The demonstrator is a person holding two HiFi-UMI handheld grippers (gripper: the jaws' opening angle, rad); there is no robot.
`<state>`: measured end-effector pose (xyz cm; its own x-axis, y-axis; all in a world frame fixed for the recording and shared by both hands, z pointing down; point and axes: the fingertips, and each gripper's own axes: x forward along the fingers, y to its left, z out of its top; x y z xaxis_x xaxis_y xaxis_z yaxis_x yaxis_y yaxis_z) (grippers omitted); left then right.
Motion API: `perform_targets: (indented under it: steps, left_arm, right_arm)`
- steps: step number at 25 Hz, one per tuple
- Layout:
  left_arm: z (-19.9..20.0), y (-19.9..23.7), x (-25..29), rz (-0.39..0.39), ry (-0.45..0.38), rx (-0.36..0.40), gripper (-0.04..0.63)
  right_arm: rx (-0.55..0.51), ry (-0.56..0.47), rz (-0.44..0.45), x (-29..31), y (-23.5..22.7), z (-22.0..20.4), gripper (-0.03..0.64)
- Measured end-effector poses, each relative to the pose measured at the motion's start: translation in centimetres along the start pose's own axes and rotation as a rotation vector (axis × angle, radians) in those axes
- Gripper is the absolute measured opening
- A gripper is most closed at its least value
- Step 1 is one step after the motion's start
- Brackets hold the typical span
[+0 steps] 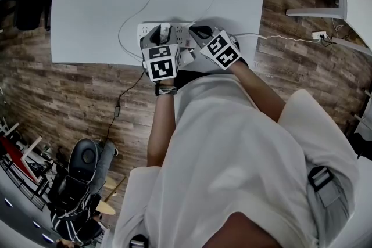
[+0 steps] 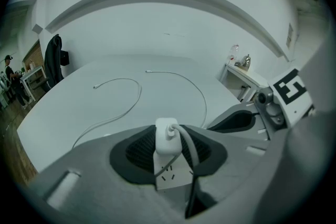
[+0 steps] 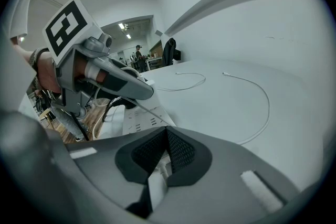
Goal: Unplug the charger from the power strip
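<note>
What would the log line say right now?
left gripper: shut on charger | charger: plugged into power strip | right gripper: shut

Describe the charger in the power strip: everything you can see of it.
The charger is a small white block with rounded corners, seemingly plastic, standing upright, plugged into the white power strip. A pale cable leaves its front face and curves down beside it. The left gripper clamps its two sides with dark pads.
</note>
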<state>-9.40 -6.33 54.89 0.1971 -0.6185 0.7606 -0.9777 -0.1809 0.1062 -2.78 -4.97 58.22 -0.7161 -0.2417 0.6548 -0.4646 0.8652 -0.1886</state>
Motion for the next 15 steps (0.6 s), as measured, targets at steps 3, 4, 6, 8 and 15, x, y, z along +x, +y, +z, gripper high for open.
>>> perform_targets:
  steps: [3, 4, 6, 8, 15]
  left_arm:
    - [0.01, 0.10, 0.01, 0.011, 0.003, 0.017, 0.140]
    - [0.00, 0.11, 0.03, 0.012, 0.005, 0.020, 0.140]
    - [0.06, 0.10, 0.05, 0.017, 0.009, 0.025, 0.140]
    - [0.18, 0.09, 0.04, 0.025, 0.011, 0.037, 0.140]
    - [0.14, -0.01, 0.04, 0.035, 0.016, 0.055, 0.140]
  right_arm:
    - [-0.001, -0.001, -0.002, 0.19, 0.05, 0.11, 0.002]
    - [-0.001, 0.000, -0.003, 0.22, 0.05, 0.14, 0.002]
    - [-0.002, 0.001, -0.004, 0.22, 0.02, 0.17, 0.002]
    - [-0.003, 0.001, -0.005, 0.22, 0.02, 0.20, 0.002]
    - [-0.005, 0.001, -0.006, 0.15, 0.01, 0.14, 0.002]
